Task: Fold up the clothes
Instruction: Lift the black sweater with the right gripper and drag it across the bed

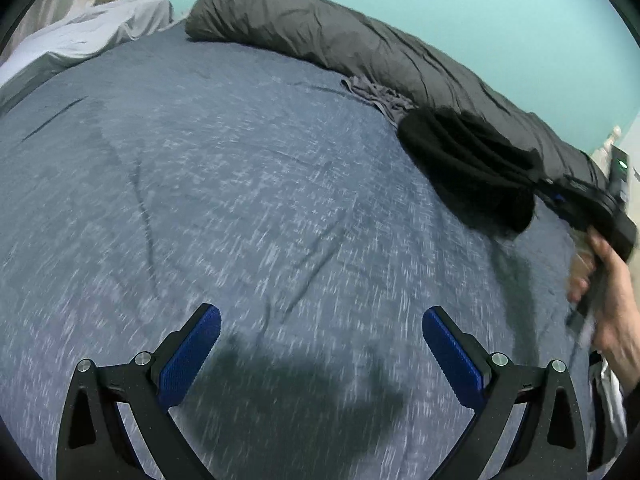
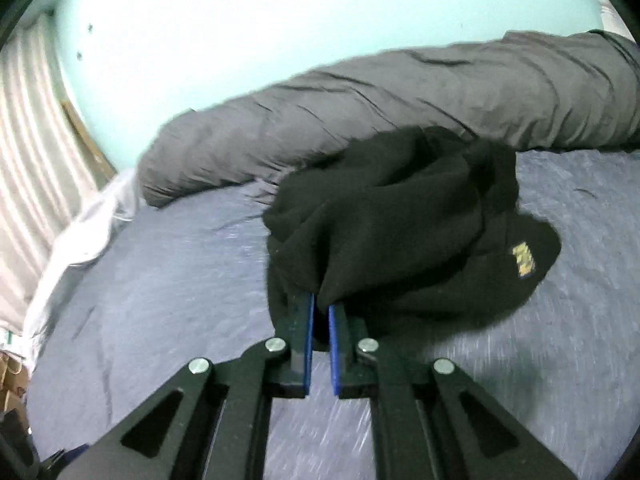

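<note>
A bunched black fleece garment (image 2: 400, 220) with a small yellow logo (image 2: 524, 260) hangs from my right gripper (image 2: 320, 304), which is shut on a fold of its cloth, lifted a little above the blue bed cover (image 2: 160, 280). In the left wrist view the same black garment (image 1: 472, 164) shows at the right, with the right gripper and the person's hand (image 1: 612, 292) behind it. My left gripper (image 1: 320, 340) stands open over the blue bed cover (image 1: 240, 200), nothing between its blue pads.
A long rolled grey duvet (image 1: 340, 36) lies along the far edge of the bed by the pale green wall. A small grey cloth (image 1: 380, 96) lies beside it. A white sheet (image 1: 80, 40) is bunched at the far left. Striped curtains (image 2: 28, 140) hang at the left.
</note>
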Action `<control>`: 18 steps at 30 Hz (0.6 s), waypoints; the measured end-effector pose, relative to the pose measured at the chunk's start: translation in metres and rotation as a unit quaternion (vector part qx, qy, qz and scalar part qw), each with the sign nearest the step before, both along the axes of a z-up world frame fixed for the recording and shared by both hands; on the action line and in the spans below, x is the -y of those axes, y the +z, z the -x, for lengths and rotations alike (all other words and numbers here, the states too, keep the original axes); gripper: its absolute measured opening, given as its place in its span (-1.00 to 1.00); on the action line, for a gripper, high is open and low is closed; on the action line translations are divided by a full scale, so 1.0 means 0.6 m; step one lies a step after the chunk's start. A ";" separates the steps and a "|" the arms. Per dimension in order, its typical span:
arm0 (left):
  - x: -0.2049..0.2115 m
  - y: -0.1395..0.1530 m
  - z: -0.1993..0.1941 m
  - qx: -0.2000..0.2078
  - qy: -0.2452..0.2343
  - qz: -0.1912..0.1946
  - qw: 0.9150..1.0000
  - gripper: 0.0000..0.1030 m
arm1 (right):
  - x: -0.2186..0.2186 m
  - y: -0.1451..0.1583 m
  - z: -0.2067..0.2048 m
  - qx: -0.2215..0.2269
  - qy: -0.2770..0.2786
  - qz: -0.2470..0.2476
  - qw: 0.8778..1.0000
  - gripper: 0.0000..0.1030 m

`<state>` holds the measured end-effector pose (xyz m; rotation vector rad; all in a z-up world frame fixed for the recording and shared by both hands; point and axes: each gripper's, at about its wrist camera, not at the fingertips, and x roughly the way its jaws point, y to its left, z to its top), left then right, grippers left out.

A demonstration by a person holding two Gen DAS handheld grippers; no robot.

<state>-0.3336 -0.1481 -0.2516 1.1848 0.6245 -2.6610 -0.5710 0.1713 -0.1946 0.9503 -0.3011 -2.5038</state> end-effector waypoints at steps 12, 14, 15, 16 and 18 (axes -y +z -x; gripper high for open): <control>-0.018 0.000 -0.189 -0.037 0.022 -0.021 0.999 0.99 | -0.051 0.029 -0.323 -0.019 0.085 0.074 0.993 -0.92; -0.028 0.008 -0.225 -0.041 0.017 -0.022 0.999 0.99 | -0.063 0.026 -0.371 -0.022 0.085 0.073 0.993 -0.92; -0.031 0.013 -0.243 -0.042 0.013 -0.020 0.999 0.99 | -0.068 0.025 -0.393 -0.018 0.079 0.075 0.994 -0.92; -0.035 0.021 -0.264 -0.045 0.009 -0.019 0.999 0.99 | -0.073 0.024 -0.416 -0.014 0.072 0.076 0.994 -0.92; -0.037 0.034 -0.302 -0.049 0.006 -0.016 0.999 0.99 | -0.077 0.030 -0.467 -0.018 0.067 0.078 0.995 -0.92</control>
